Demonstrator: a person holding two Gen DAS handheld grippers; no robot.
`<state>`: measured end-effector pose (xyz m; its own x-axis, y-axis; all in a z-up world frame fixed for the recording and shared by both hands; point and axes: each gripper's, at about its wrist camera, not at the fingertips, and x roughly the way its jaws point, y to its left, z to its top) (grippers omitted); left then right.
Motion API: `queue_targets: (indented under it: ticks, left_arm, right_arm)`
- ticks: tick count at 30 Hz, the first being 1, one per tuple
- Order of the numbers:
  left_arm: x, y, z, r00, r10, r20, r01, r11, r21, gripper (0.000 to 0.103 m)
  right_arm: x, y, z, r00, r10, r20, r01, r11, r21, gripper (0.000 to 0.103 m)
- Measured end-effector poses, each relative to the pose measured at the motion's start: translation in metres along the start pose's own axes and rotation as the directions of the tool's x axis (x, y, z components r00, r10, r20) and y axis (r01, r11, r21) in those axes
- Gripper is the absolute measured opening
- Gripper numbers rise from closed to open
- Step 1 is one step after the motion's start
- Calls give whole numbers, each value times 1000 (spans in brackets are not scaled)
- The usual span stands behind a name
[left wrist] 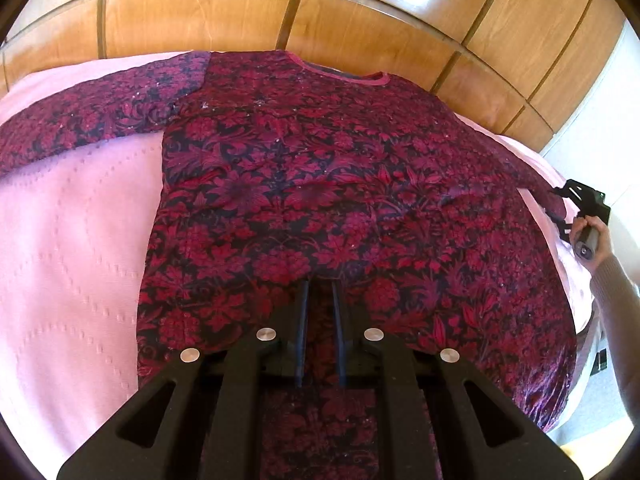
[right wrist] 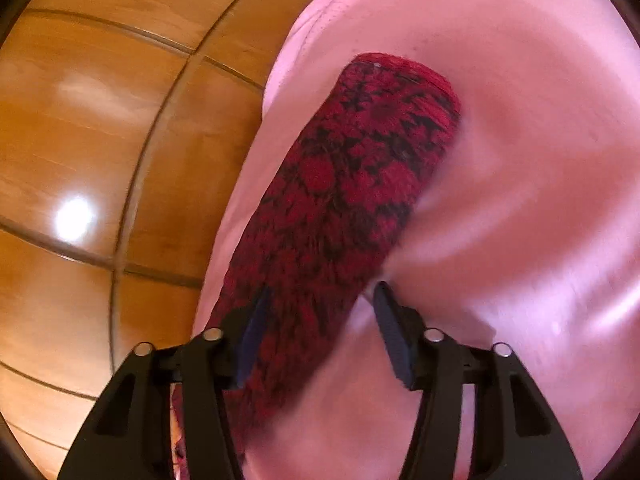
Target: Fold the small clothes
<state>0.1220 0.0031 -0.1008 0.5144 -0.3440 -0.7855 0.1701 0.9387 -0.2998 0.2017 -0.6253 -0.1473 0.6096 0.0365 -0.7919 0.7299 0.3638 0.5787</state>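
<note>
garment [left wrist: 320,184] flat on pink bed [left wrist: 72,240] | left gripper [left wrist: 320,288] pinching hem, apparently | right gripper [right wrist: 320,296] spread, straddling right sleeve [right wrist: 360,184], long axis running forward; nearer arm

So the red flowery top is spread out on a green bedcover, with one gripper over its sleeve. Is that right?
Nearly. The bedcover is pink, not green, as the left wrist view shows. The red flowery top is spread out on it, and the right gripper is over its sleeve.

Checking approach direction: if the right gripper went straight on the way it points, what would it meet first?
The right gripper is open astride the patterned sleeve; it would likely slide along it toward the cuff, then the pink bedspread.
</note>
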Motion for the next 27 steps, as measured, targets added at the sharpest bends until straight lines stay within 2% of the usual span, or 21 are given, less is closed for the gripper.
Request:
queue_targets:
  ticks: [1,2,3,4,5,7,8,10,13,16,19,20,21,22,25,27]
  left_arm:
    - [0,2,0,1000,-4,0,4,1000,-8,10]
    - [0,2,0,1000,-7,0,7,1000,-13,10]
    - [0,3,0,1000,-10,-1,10,1000,-17,10]
    - [0,4,0,1000,-15,-3,15,1000,-21,10]
    - [0,5,1,1000,-20,-5,20,1000,-25,10]
    - [0,8,1,999,-33,-7,33,999,-39,10]
    - [0,10,1,999,-43,-7,43,998,-53,10]
    - [1,13,1,999,-52,-7,51,997,-59,10]
    - [-1,14,1,999,-49,-7,49,997,-56,10]
    - [-5,16,2,999,-52,-12,52,997,-51,10]
    - [-14,19,9,999,-44,7,44,997,-57,12]
    - [-16,20,11,999,-48,16,49,996,-68,20]
    - [-19,22,12,998,-55,29,57,995,-86,39]
    - [-25,27,15,997,-57,59,64,991,-120,52]
    - [-33,37,22,993,-69,97,85,981,-172,54]
    - [-35,42,26,990,-84,110,105,974,-202,54]
  right_arm:
    - [4,5,2,1000,-30,0,30,999,-21,19]
    - [6,13,6,995,-96,7,96,993,-69,12]
    - [3,19,6,992,-127,20,129,986,-105,9]
    - [-1,25,9,988,-147,46,152,977,-151,8]
    - [-14,39,10,981,-161,109,182,957,-226,7]
    - [-32,42,10,962,-201,184,246,931,-269,6]
    - [-32,32,9,948,-256,191,300,918,-260,6]
    - [-21,9,8,937,-324,132,346,911,-224,6]
    - [-22,4,-3,928,-341,153,370,894,-254,6]
    - [-32,21,-7,928,-319,193,363,889,-278,7]
    - [-45,59,-15,938,-244,245,325,864,-384,7]
    - [-49,76,-21,945,-209,253,304,846,-438,7]
    - [-56,83,-25,949,-187,254,289,834,-469,7]
    - [-60,96,-32,954,-159,255,273,816,-510,7]
    - [-58,134,-57,968,-94,232,221,758,-613,7]
    - [-52,165,-86,979,-54,196,178,691,-700,7]
